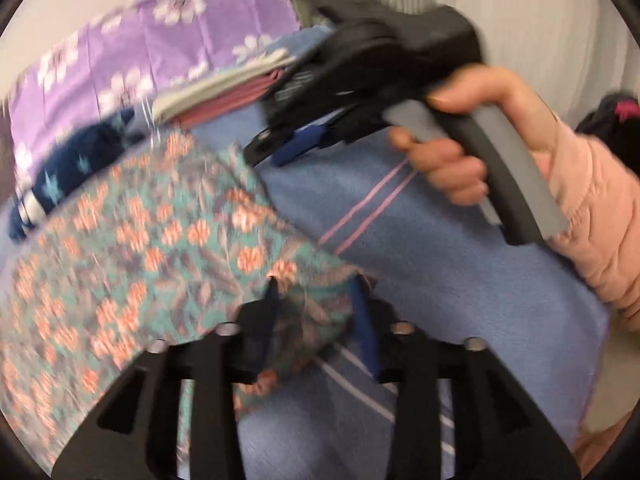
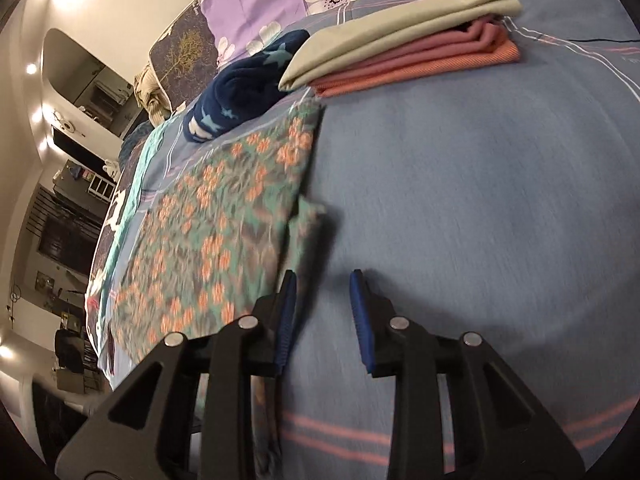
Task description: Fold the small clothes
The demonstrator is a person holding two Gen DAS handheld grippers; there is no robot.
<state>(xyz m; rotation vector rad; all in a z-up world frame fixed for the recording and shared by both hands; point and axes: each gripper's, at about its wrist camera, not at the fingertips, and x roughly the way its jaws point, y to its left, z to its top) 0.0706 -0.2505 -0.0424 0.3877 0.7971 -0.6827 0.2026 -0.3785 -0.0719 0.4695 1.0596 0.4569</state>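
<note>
Floral cloth [image 2: 224, 216] lies flat on the bedsheet [image 2: 460, 200], long axis running away. Left gripper [image 1: 316, 300] straddles its near corner, jaws parted, nearer. Right gripper [image 2: 322, 292] open, empty, just right of the edge.

Left tongs [image 1: 316, 300] straddle floral cloth [image 1: 160, 240] corner on blue bedspread [image 1: 440, 260].

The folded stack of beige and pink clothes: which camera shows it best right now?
The right wrist view: the folded stack lies sharp and unobstructed on the blue bedspread. In the left wrist view the stack is blurred and partly hidden behind the right gripper.
</note>
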